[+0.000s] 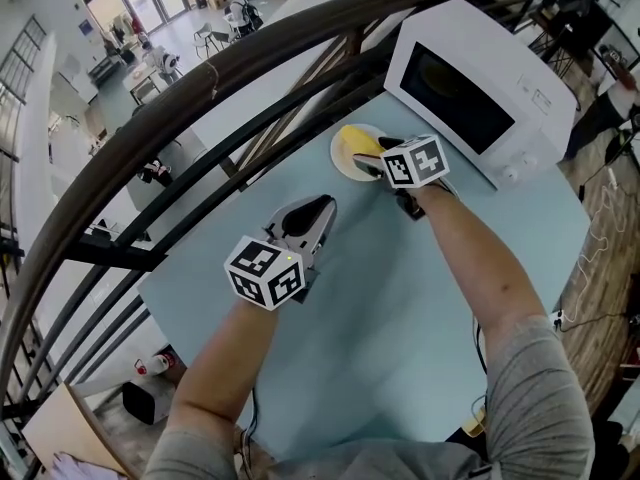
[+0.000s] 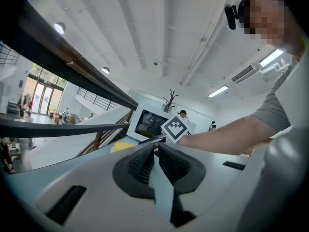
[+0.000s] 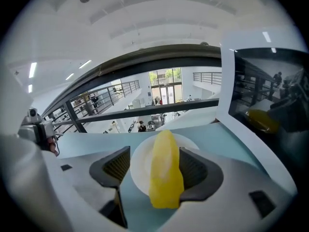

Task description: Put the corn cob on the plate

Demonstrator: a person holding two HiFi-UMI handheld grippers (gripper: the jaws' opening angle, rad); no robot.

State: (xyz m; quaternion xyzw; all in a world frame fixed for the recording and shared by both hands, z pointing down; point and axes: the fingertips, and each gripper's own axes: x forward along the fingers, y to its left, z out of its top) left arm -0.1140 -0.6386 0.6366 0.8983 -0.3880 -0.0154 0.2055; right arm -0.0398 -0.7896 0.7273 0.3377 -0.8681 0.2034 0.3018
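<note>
The yellow corn cob [image 1: 356, 142] lies across the white plate [image 1: 338, 160] at the far side of the table, in front of the microwave. My right gripper [image 1: 372, 160] reaches over the plate with the corn cob [image 3: 165, 173] between its jaws. They stand wide: a gap shows at the left pad, and the cob lies close against the right pad. The plate [image 3: 139, 169] shows below and behind the cob. My left gripper [image 1: 312, 216] hovers over the middle of the table, its jaws shut [image 2: 155, 151] with nothing between them.
A white microwave [image 1: 480, 88] with a dark door stands at the table's far right, right next to the plate. Dark curved railing beams [image 1: 200, 98] run along the light blue table's [image 1: 400, 298] far left edge, with a drop to a lower floor beyond.
</note>
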